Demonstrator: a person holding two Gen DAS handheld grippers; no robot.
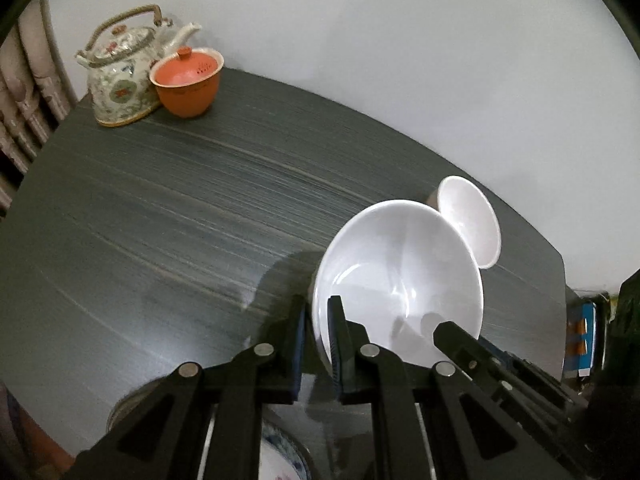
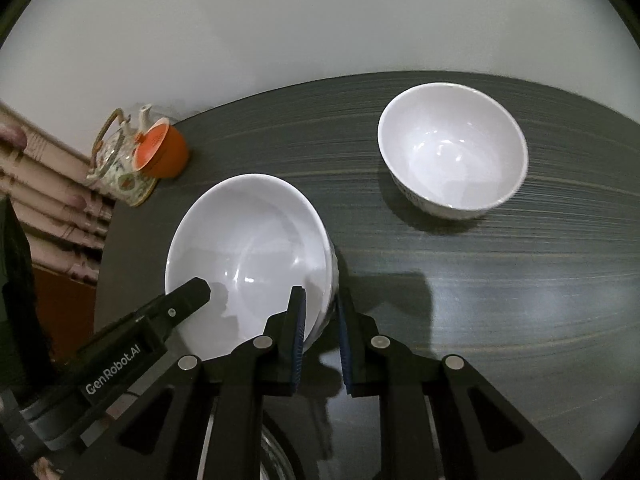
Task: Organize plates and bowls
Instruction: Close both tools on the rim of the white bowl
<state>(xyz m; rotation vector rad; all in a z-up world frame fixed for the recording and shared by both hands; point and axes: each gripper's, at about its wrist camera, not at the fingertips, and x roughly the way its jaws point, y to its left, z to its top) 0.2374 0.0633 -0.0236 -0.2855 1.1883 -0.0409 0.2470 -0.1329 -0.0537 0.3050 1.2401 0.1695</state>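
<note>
Both tongs pinch opposite rims of one white bowl [image 2: 248,248]: left tongs [image 1: 318,344], right tongs [image 2: 322,340]. Keep it level toward the far bowl [image 2: 452,148].

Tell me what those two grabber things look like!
Both are black plastic. The left gripper and right gripper each have two flat fingers lined with ridged blue pads, plus round silver pins at the joints. White "GenRobot.AI" lettering marks the left one.
</note>
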